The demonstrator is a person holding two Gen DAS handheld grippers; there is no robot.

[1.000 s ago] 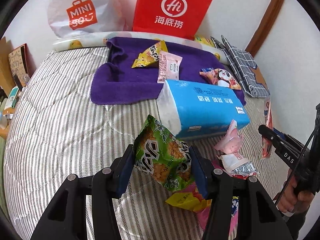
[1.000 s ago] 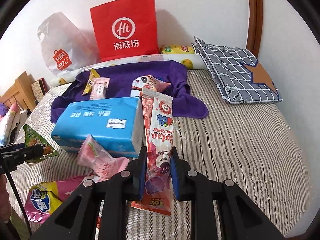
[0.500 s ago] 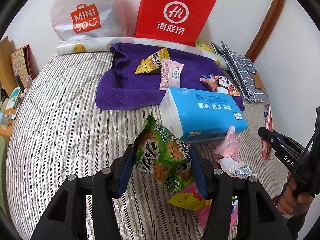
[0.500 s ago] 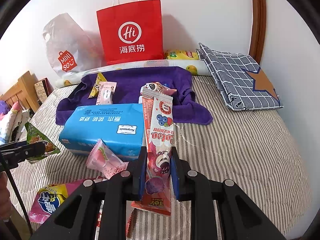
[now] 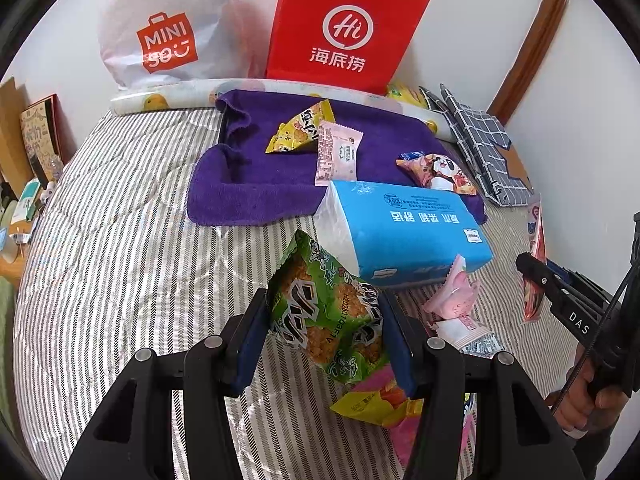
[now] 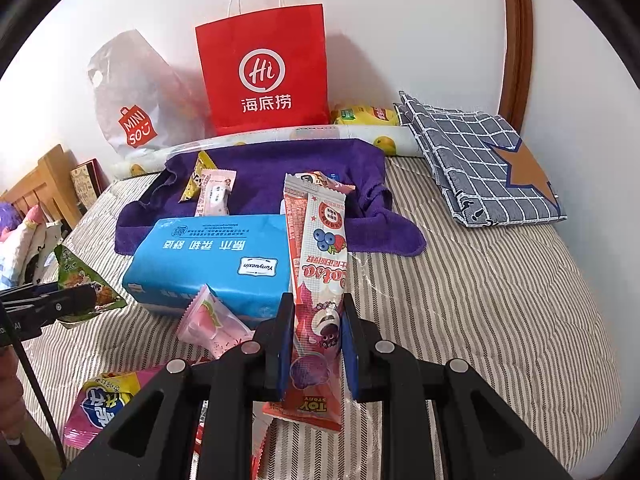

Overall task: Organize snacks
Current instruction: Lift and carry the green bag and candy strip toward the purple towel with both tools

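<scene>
Clearly both grippers are holding snacks above the striped bed (image 5: 120, 264).

Left gripper (image 5: 326, 328) has its fingers (image 5: 250, 344) clamped on a green snack bag (image 5: 328, 316), held up off the bed; the bag's lower end covers part of a yellow-and-pink packet (image 5: 376, 400) below. Right gripper (image 6: 314, 344) has its fingers (image 6: 282, 344) pinching a tall pink strip packet (image 6: 318, 280), upright, its bottom edge hanging below them. A blue tissue pack (image 6: 212, 256) lies ahead, hiding the near edge of the purple towel (image 6: 272, 160) and most of a panda packet (image 5: 436, 168). On the towel rest a yellow packet (image 5: 302, 130) and a pale pink packet (image 5: 338, 152), overlapping. A pink wrapped sweet (image 6: 212, 320) lies just beside the tissue pack. Small print is unreadable.
</scene>
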